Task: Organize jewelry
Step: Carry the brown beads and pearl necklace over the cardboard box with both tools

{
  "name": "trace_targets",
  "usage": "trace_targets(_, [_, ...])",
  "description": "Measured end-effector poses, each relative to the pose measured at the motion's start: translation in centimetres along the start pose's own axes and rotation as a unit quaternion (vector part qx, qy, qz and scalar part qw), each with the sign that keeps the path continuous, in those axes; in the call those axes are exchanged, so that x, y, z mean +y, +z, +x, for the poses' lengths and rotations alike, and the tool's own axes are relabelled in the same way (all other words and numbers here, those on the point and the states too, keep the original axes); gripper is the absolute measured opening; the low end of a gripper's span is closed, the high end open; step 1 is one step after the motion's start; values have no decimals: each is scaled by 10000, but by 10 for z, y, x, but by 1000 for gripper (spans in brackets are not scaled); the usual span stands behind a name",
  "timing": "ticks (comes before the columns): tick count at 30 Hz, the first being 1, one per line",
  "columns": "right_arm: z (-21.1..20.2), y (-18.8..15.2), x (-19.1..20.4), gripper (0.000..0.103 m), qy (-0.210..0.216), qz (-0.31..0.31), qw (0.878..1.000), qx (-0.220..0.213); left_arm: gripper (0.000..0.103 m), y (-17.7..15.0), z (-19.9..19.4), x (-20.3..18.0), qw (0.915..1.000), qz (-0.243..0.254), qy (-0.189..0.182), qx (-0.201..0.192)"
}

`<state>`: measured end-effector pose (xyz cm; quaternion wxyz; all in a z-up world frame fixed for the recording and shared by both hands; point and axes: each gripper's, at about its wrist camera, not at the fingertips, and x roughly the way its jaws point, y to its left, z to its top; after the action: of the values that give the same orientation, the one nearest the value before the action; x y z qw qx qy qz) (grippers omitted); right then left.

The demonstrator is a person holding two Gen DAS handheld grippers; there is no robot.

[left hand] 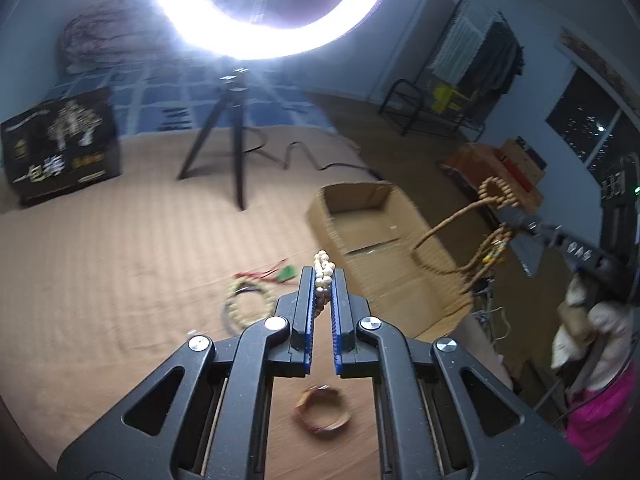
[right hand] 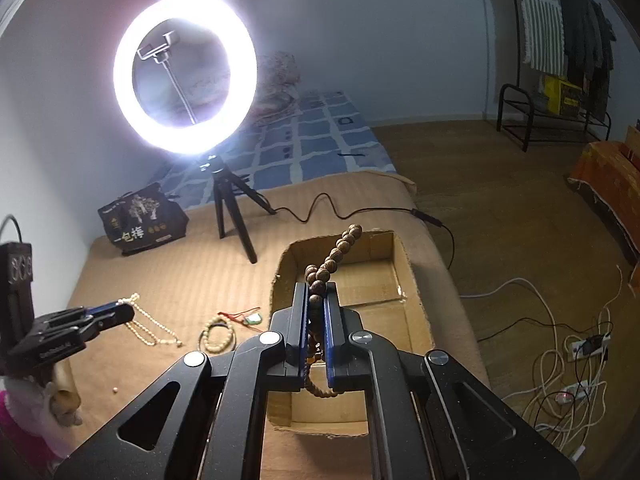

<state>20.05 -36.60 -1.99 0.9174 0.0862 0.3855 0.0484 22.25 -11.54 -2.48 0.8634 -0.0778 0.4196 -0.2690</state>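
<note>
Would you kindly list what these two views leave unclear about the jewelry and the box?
- Left wrist view: brown bangle smeared by motion blur; its pattern is unreadable.
- Right wrist view: cardboard box floor partly hidden behind the right gripper.
- Right wrist view: brown bead strand lower loop hidden by the fingers.
- Both views: green pendant too small to identify.

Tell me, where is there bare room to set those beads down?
The cardboard box has a bare floor. The mat is bare between the tripod and the black bag. It is crowded around the pale bracelet and green charm.
</note>
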Motion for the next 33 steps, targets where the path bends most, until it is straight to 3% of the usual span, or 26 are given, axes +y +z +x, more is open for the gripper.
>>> trace_targets(9, [8, -1, -10, 5, -130, 52, 9999, 84, 5, 18, 30, -54, 9990, 276, -350, -3])
trace_targets(17, [23, -6, -19, 5, -225, 124, 9992, 291, 5, 12, 72, -78, 9981, 260, -491, 257])
trace_targets(33, [72, -30, -40, 5, -314, 419, 9934, 1022, 5, -22, 130, -79, 9957, 294, -177, 865])
